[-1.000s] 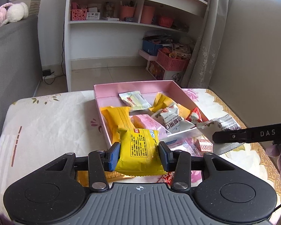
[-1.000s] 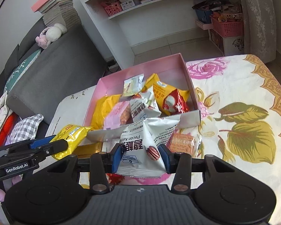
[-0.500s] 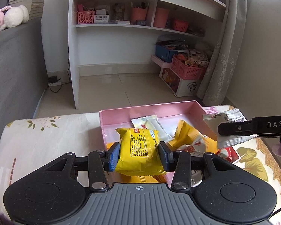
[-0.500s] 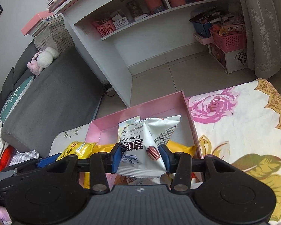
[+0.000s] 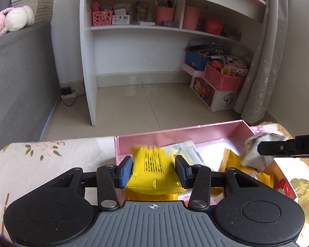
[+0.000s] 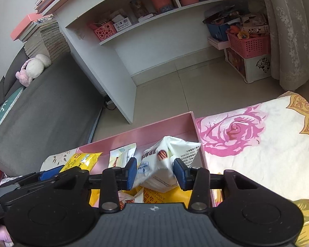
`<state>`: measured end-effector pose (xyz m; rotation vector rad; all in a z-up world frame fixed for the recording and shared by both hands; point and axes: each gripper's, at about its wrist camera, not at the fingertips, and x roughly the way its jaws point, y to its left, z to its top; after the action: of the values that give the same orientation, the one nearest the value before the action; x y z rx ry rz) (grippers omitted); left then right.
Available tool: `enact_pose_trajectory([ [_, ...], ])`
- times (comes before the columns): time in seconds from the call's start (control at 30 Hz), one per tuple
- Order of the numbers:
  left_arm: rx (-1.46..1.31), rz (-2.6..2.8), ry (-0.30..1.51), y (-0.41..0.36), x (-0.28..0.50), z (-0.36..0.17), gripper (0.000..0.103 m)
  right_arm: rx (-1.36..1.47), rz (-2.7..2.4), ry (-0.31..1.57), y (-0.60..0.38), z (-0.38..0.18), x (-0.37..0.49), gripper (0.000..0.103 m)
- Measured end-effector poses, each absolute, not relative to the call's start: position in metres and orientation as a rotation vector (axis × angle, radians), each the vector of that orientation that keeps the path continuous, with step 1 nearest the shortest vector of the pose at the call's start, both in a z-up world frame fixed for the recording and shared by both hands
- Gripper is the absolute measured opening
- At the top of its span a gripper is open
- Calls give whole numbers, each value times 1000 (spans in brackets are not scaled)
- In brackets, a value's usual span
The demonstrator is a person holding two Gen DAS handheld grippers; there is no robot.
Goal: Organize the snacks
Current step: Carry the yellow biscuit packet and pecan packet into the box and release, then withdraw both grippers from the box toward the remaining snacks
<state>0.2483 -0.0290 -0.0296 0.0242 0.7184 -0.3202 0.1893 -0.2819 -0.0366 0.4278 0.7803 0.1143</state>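
Snacks over pink box (image 5: 195,132), lower centre of both views, on flowered cloth (image 6: 257,144). Yellow packet (image 5: 152,170), blurred, between pads of left gripper (image 5: 153,169), jaws opening, narrow gap showing at the right pad. White pecan packet (image 6: 160,164) crumpled and pinched at low centre by right gripper (image 6: 155,170), jaws part-closed on it. More packets lying inside the box beneath.
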Motion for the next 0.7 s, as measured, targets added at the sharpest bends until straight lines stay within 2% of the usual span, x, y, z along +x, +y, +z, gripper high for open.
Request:
enact_pose_trajectory([
  [0.07,21,-317,714,-30,248,-29,55,433,111,774,-282,-36,188,46],
  [0.1,21,-315,712,-31,248,-29,57,432,110,770,-281,-35,188,54],
  [0.13,23,-318,715,-32,247,-28,58,430,110,768,-281,-34,187,56],
  [0.37,36,-338,743,-32,235,-25,69,424,99,754,-280,-22,178,67],
  [0.53,24,-347,759,-26,220,-18,73,407,96,752,-280,-12,164,75],
  [0.63,24,-345,758,-21,208,-12,82,392,97,745,-278,-4,152,80],
  [0.7,22,-347,757,-17,200,-8,83,386,97,741,-276,1,142,82],
])
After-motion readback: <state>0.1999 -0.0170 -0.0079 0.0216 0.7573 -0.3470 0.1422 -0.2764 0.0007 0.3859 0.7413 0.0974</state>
